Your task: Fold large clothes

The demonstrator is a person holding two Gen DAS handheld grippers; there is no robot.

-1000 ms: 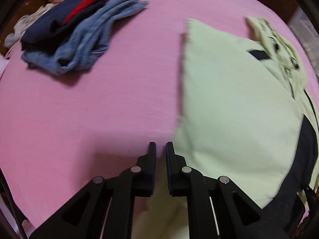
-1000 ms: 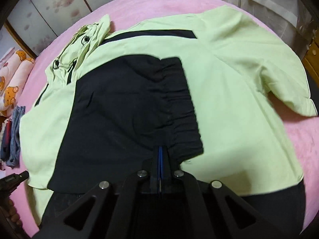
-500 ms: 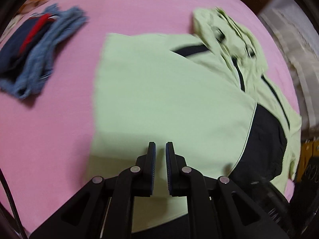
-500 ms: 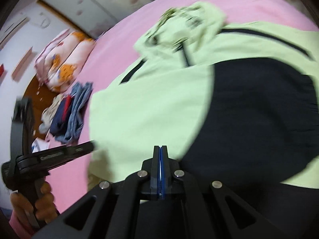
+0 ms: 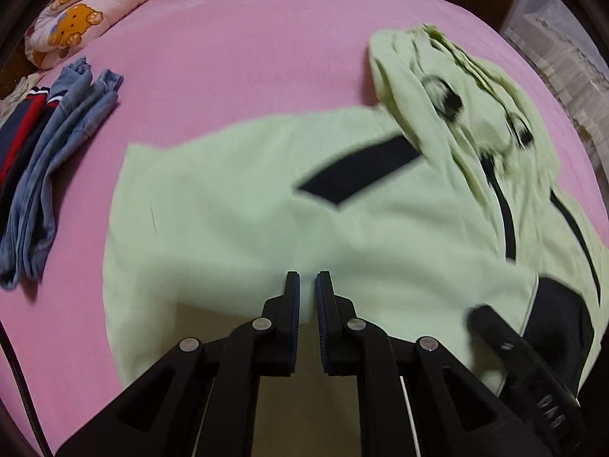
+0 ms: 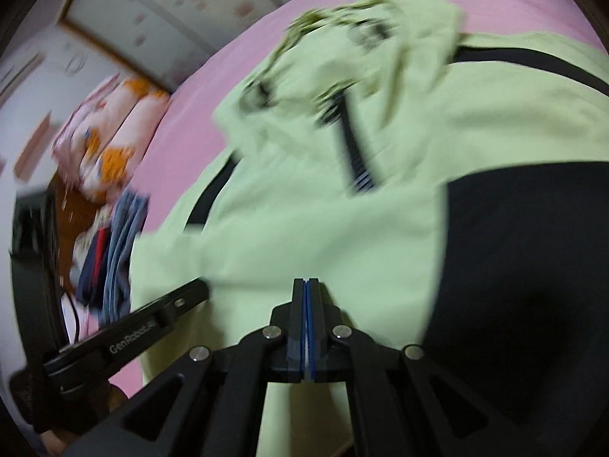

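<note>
A large light-green jacket with black panels (image 5: 247, 221) lies spread on the pink bed (image 5: 247, 49), hood (image 5: 449, 91) at the far right; it also shows in the right wrist view (image 6: 323, 228). My left gripper (image 5: 307, 278) hovers over the green left part with its jaws a small gap apart and nothing between them. My right gripper (image 6: 305, 283) is shut with nothing visible between the pads, just above the green fabric beside the black panel (image 6: 525, 266). The right gripper's finger shows in the left wrist view (image 5: 514, 354), and the left gripper shows in the right wrist view (image 6: 152, 323).
A pile of folded jeans and dark clothes (image 5: 45, 160) lies at the bed's left edge. A bear-print quilt roll (image 5: 83, 19) sits at the far left corner. Wardrobe doors (image 6: 171, 0) stand behind the bed.
Both grippers have swung over the jacket toward its left side and now sit close together. The left gripper moved from the pink sheet onto the green fabric. The jaw states are unchanged.
</note>
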